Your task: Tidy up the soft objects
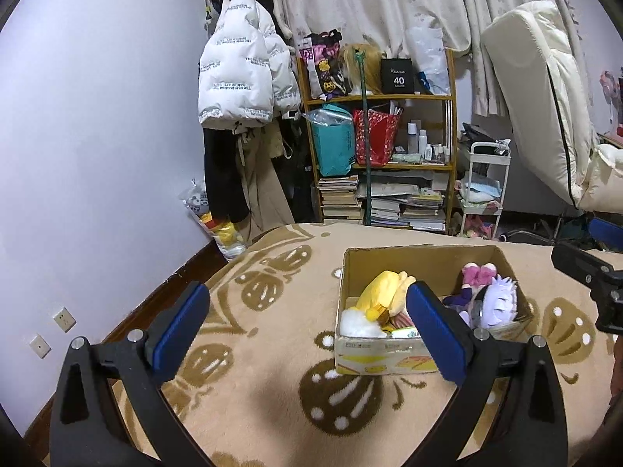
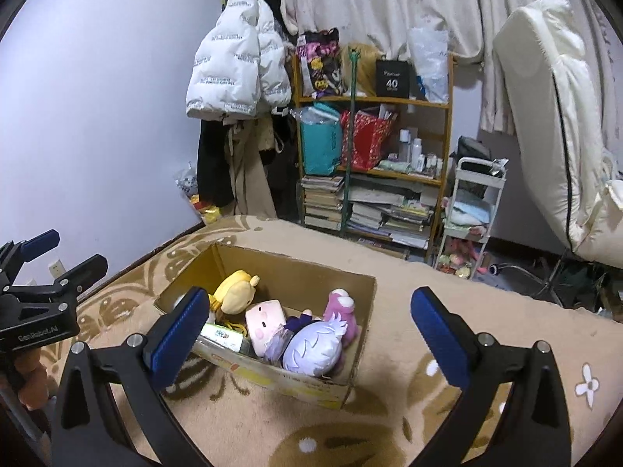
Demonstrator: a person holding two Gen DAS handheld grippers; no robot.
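- On the far left is a bare pale wall (image 1: 97,136), and the bed's edge runs along it.
- The tan blanket (image 1: 272,350) with brown butterfly shapes covers the bed, and there is lots of free room on it left of the box.
- The left gripper (image 1: 307,325) has its blue pads spread wide, with nothing between them but blanket.
- The cardboard box (image 1: 383,362) sits on the blanket, open at the top. It lies just past the left gripper's right pad, which covers part of it in the left view.
- Inside the box, a yellow plush (image 2: 237,290) is on the left, a pink square plush (image 2: 264,325) in the middle, and a purple-haired plush doll (image 2: 315,348) on the right.
- The right gripper (image 2: 309,327) is also spread wide and holds nothing. In its own view the box shows between its pads, farther away, nearer the left pad.
- Right of the box the blanket is free up to the bed's far edge.
- Behind the bed stands a crowded wooden shelf (image 2: 373,101), and a white mattress (image 2: 545,116) leans on the far right.
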